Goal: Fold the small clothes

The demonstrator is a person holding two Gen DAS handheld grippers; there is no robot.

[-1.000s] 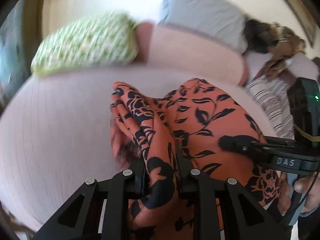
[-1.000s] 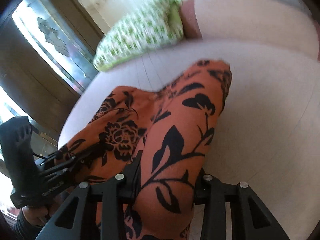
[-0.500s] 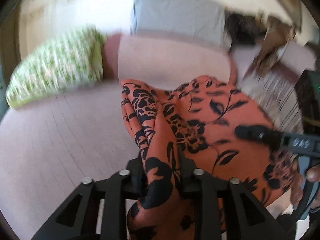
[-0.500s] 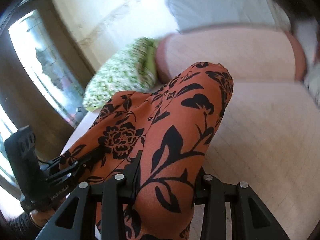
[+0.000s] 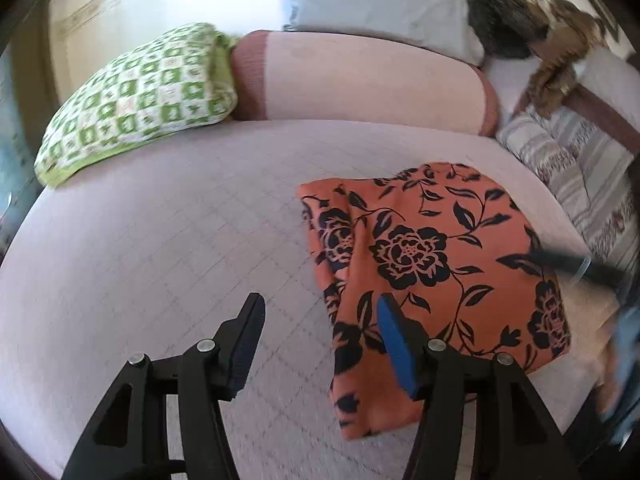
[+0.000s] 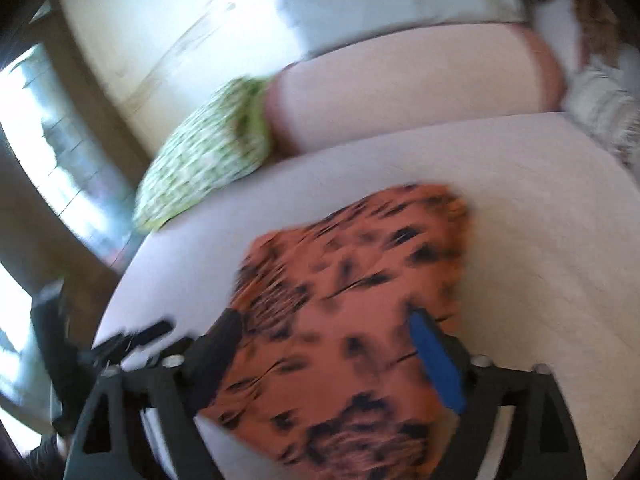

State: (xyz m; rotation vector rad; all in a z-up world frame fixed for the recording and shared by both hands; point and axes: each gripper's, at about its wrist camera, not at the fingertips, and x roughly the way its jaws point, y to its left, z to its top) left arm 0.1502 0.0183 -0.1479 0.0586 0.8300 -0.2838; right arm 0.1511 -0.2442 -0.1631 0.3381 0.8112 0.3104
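Left gripper (image 5: 318, 334): jaws spread wide with nothing between them; half a second ago they were clamped on a bunched fold of the orange cloth, which has since dropped out of the grip.
Right gripper (image 6: 324, 344): also spread apart and empty above the cloth, where a moment earlier it pinched a raised fold; this view is heavily motion-blurred.
Orange floral cloth (image 5: 432, 264): now lies folded flat on the bed, toward the right side and close to the near edge; earlier it hung lifted between the two grippers. In the left wrist view the blue-padded finger (image 5: 394, 350) overlaps its near left corner; whether it touches cannot be told. In the right wrist view the cloth (image 6: 352, 304) sits directly under the open jaws.
Bed (image 5: 168, 240): pale pink quilted surface, bare on the left half.
Green patterned pillow (image 5: 136, 96): far left, against the pink bolster (image 5: 368, 80), same place as before.
Grey pillow (image 5: 384, 0): behind the bolster at the far side.
Striped fabric pile (image 5: 580, 168): far right, beyond the cloth's right edge.
Other tool in left view: the right gripper's dark finger shows blurred over the cloth's right edge.
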